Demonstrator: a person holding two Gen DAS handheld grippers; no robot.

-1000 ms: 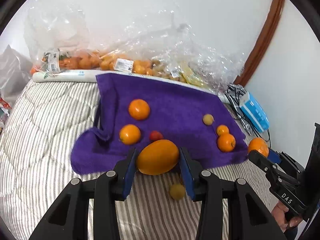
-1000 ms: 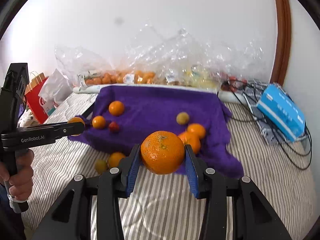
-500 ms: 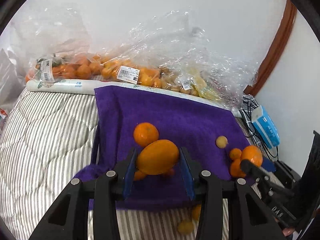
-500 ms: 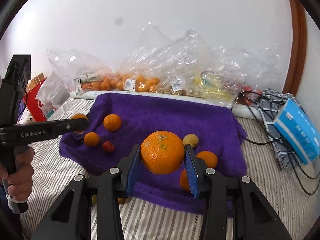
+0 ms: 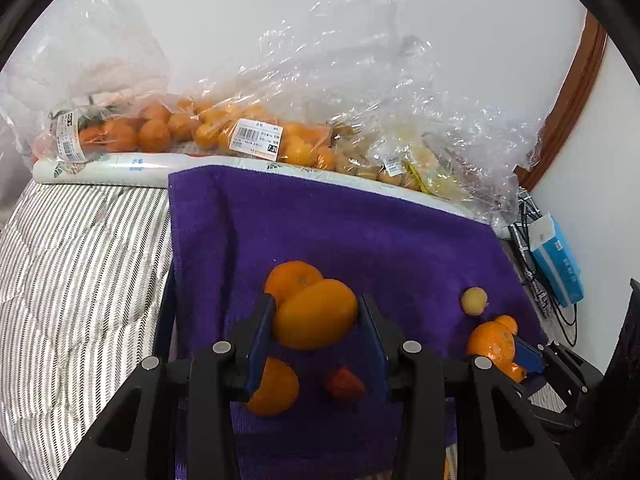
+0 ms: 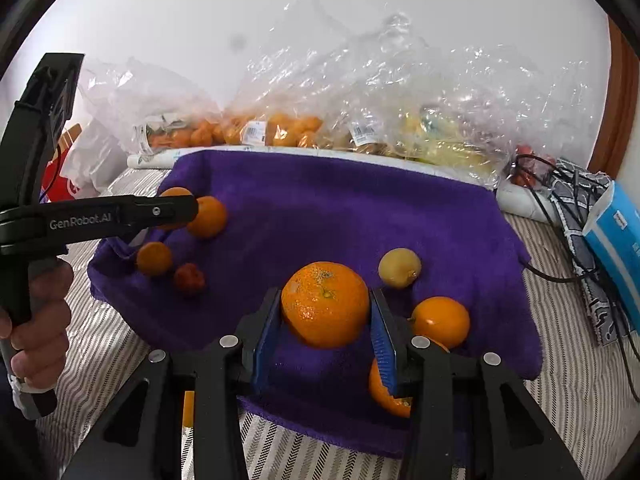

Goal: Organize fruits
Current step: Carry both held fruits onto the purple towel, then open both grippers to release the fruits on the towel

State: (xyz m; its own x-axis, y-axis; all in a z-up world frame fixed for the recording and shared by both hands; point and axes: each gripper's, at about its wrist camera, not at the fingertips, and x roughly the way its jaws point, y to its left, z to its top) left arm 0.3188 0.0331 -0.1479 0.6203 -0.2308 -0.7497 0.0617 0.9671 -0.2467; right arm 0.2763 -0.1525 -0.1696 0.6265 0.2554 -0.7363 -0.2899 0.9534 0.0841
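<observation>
above the purple towel (image 5: pixel 340 224) on the bed, the left gripper (image 5: pixel 316 316) has its fingers clamped on a smooth orange (image 5: pixel 316 314); the right gripper (image 6: pixel 325 306) has its fingers clamped on a dimpled orange (image 6: pixel 325 304).

Below the right claw (image 6: pixel 326 330) an orange (image 6: pixel 386 394) is half hidden by its finger, and the bagged fruit (image 6: pixel 440 140) beyond blurs behind crinkled plastic.
</observation>
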